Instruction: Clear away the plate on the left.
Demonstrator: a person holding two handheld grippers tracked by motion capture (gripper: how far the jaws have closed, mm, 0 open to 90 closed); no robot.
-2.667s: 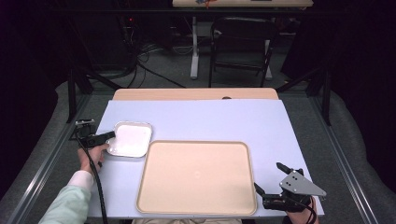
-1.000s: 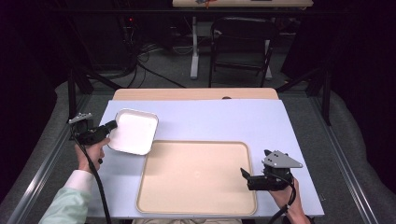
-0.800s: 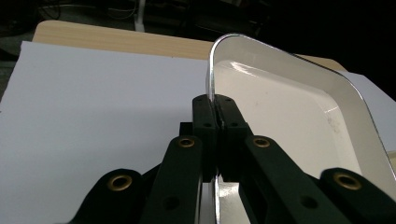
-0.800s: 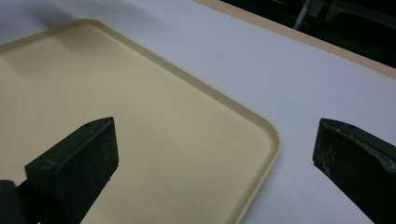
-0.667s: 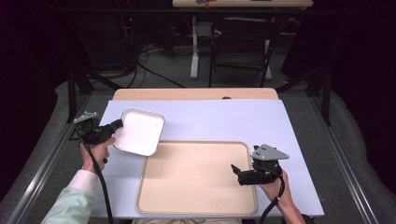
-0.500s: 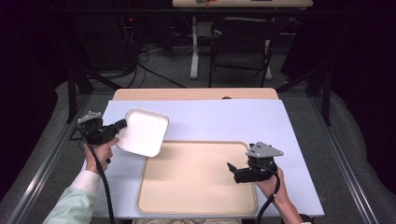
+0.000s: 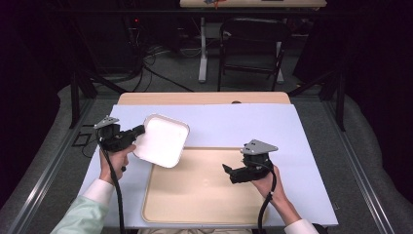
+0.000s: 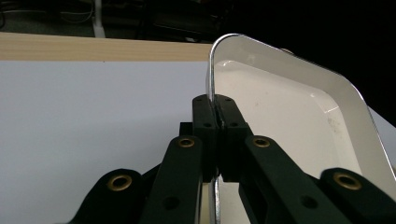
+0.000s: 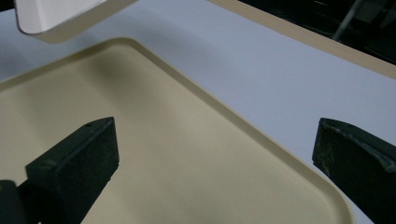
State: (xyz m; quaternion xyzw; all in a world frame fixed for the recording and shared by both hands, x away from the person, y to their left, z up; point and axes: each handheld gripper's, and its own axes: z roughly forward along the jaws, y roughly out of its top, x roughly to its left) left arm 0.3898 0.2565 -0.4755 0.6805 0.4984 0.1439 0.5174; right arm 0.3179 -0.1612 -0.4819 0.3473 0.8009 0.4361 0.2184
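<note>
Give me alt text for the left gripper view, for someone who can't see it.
The left gripper has its two black jaws shut on the rim of a white tray, held tilted above a pale blue table cover. A wooden table edge runs across the top, against a dark background.

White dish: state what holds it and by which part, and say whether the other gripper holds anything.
The left gripper is shut on the white dish, pinching its rim at one edge. The right gripper is open above the beige tray and holds nothing.

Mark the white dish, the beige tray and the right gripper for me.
white dish (image 7: 163,139), high view, middle of its inside.
beige tray (image 7: 195,195), high view, bare floor.
right gripper (image 9: 215,163), right gripper view, midway between its open jaws.
</note>
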